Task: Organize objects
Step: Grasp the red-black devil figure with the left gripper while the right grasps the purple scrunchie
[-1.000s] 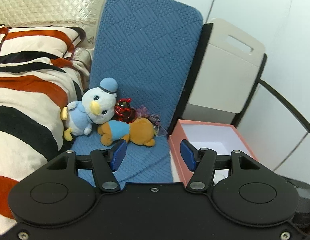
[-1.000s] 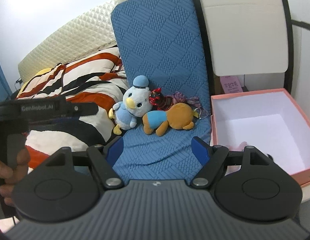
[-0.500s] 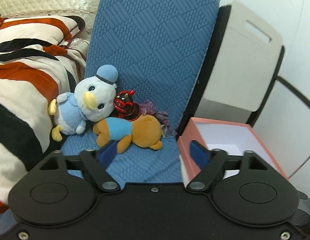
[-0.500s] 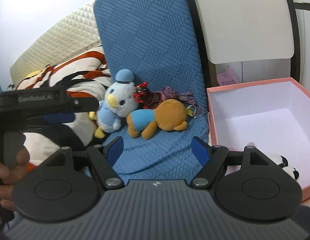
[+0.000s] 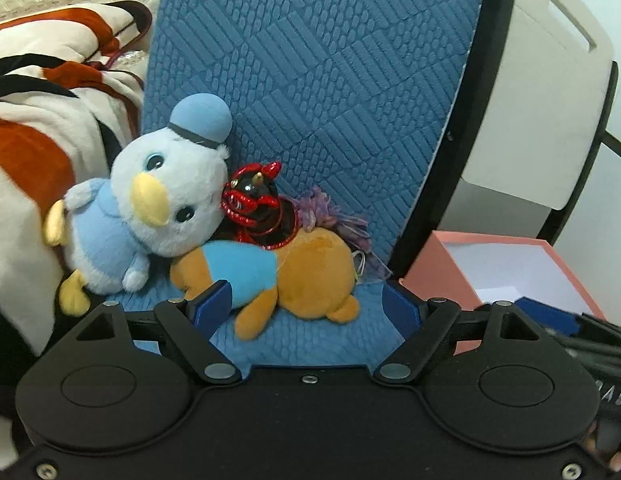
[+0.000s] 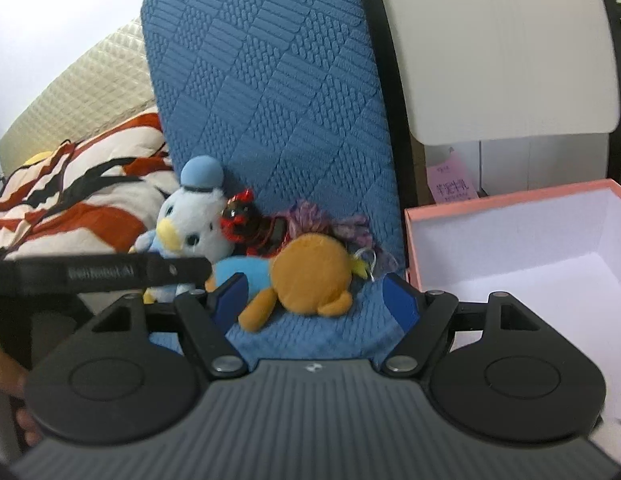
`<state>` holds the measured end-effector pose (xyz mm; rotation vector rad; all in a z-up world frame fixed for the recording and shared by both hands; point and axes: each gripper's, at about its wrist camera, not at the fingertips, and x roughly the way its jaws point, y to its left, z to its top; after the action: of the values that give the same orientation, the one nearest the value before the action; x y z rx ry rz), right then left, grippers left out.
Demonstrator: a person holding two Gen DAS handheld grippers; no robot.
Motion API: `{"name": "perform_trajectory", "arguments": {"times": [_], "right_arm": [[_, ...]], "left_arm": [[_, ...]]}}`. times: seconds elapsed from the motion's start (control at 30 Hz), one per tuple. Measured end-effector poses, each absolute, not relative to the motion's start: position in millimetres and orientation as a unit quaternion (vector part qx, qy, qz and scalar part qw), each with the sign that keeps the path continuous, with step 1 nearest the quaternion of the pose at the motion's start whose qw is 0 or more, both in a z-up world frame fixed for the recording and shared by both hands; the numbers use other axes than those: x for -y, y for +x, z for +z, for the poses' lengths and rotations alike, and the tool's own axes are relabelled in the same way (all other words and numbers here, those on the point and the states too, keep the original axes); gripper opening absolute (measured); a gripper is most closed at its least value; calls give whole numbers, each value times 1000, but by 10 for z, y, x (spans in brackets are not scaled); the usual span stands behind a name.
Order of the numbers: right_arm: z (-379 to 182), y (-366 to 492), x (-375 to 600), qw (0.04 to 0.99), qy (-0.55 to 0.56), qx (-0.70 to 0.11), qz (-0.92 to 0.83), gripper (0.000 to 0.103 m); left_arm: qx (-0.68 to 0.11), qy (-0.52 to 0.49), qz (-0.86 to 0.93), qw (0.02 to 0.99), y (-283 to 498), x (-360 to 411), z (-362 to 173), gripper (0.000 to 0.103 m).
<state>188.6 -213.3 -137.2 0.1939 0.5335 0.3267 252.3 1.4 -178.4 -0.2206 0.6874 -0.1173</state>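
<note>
Both pairs of blue-padded fingers stand wide apart and hold nothing. Your left gripper (image 5: 310,306) has just been opening, and between its fingers, in the lower middle of the left wrist view, you see the legs of an orange plush with a blue shirt (image 5: 278,270), which lies on its side; the pads do not press on it. Your right gripper (image 6: 312,300), low in its own frame, also frames that orange plush (image 6: 306,278) without touching it.

A white duck plush with a blue cap (image 5: 150,204) sits at the left of centre, leaning against the orange one. Just behind them, a small black and red figure (image 5: 258,204) and a bit of purple yarn (image 5: 326,212) rest against a quilted blue cushion (image 5: 310,80) that fills the upper middle. A striped blanket (image 5: 34,120) lies along the left edge.

At the lower right stands an open pink box (image 6: 510,200) with a white inside, just beside the cushion.
</note>
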Motion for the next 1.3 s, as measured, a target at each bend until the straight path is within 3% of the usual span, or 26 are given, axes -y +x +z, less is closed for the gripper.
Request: {"name": "perform_trajectory", "arguments": {"times": [0.2, 0.27, 0.33, 0.43, 0.93, 1.13, 1.23, 1.3], "right_arm": [[-1404, 2262, 2000, 944, 89, -266, 175, 70], [-1427, 2417, 1946, 939, 89, -277, 181, 60], [-1459, 2566, 1893, 936, 86, -283, 189, 56], [-1514, 2782, 1815, 935, 73, -290, 191, 56], [-1974, 3646, 1515, 921, 25, -322, 220, 53], [-2102, 3785, 1493, 920, 22, -323, 223, 52], [-2104, 3806, 1472, 922, 21, -314, 227, 36], [-2083, 3776, 1466, 926, 18, -301, 225, 19]], "left_arm": [[-347, -107, -60, 930, 2919, -127, -1888, 72], [-347, -109, -65, 929, 3043, -168, -1893, 70], [-350, -112, -63, 928, 3189, -210, -1926, 68], [-365, -121, -63, 921, 3411, -264, -2000, 62], [-395, -133, -25, 909, 4057, -323, -2263, 60], [-396, -136, -6, 908, 4134, -303, -2312, 52], [-394, -139, -2, 908, 4160, -294, -2334, 51], [-391, -139, -2, 910, 4164, -281, -2348, 50]]}}
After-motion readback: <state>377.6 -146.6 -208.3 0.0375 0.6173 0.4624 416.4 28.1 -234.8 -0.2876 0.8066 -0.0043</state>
